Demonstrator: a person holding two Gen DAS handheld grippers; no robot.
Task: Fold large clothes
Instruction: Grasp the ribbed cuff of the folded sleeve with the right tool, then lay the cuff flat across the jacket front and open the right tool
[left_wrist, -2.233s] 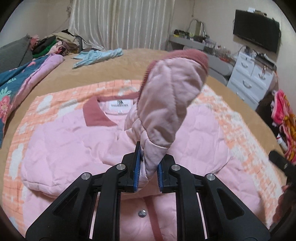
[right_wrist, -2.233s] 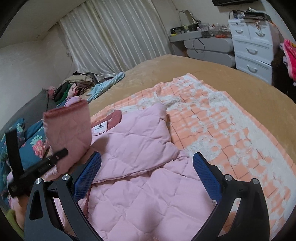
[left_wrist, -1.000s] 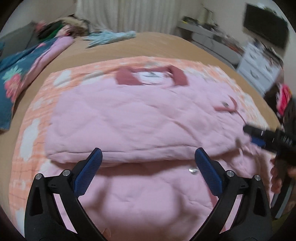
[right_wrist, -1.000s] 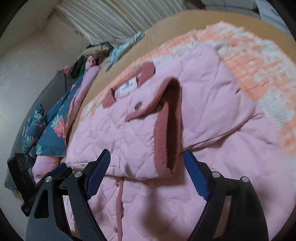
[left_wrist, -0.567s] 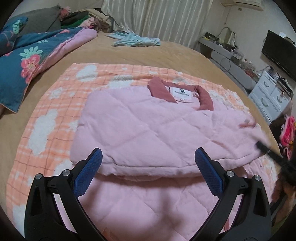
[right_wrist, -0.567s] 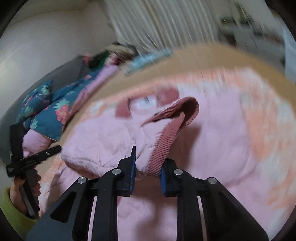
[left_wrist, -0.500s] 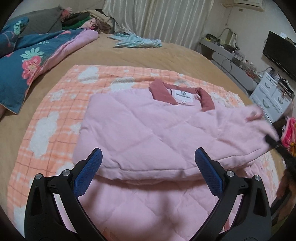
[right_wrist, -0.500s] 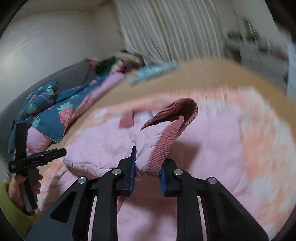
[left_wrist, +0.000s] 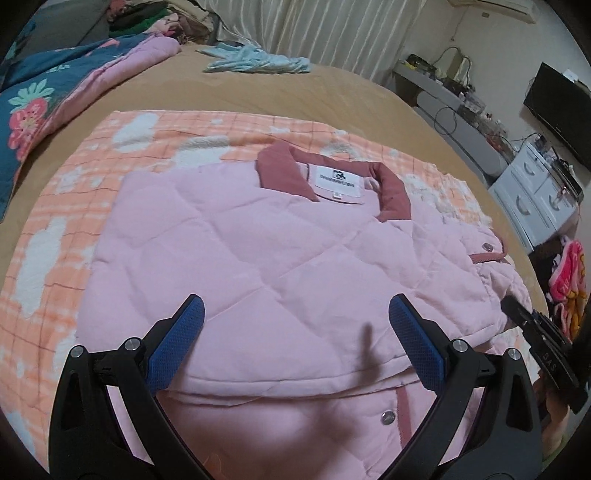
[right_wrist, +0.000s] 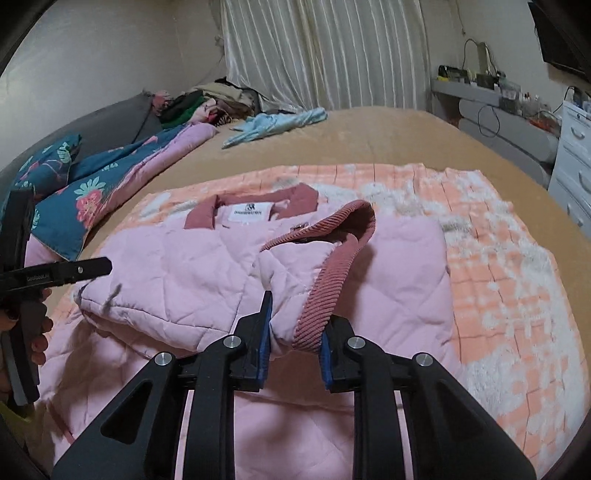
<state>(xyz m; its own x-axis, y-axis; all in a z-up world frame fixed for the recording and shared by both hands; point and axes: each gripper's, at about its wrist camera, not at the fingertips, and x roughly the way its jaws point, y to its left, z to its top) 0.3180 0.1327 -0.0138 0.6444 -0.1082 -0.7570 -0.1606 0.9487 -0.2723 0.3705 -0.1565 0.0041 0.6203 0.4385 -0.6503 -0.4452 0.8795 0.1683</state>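
Lying on the orange blanket (left_wrist: 66, 206), the pink jacket (left_wrist: 236, 266) is hovered over by the wide-open left gripper (left_wrist: 295, 332), while its ribbed cuff (right_wrist: 325, 295) is clamped by the right gripper (right_wrist: 295, 332).

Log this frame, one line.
right gripper: shut on sleeve cuff | left gripper: open, empty | jacket: one sleeve folded

Jacket (left_wrist: 258, 258) spread on a blanket (left_wrist: 55, 258) on the bed (left_wrist: 295, 92), collar at the far end.

In the left wrist view a quilt (left_wrist: 55, 92) lies at the bed's left edge, a crumpled garment (left_wrist: 255, 62) far behind the jacket before the curtain (left_wrist: 332, 33), and drawers (left_wrist: 535, 199) stand right of the bed. The left gripper (left_wrist: 295, 339) hangs above the jacket's near part; the right gripper (right_wrist: 295, 332) pinches the sleeve cuff (right_wrist: 328, 273), lifted over the jacket's right half.
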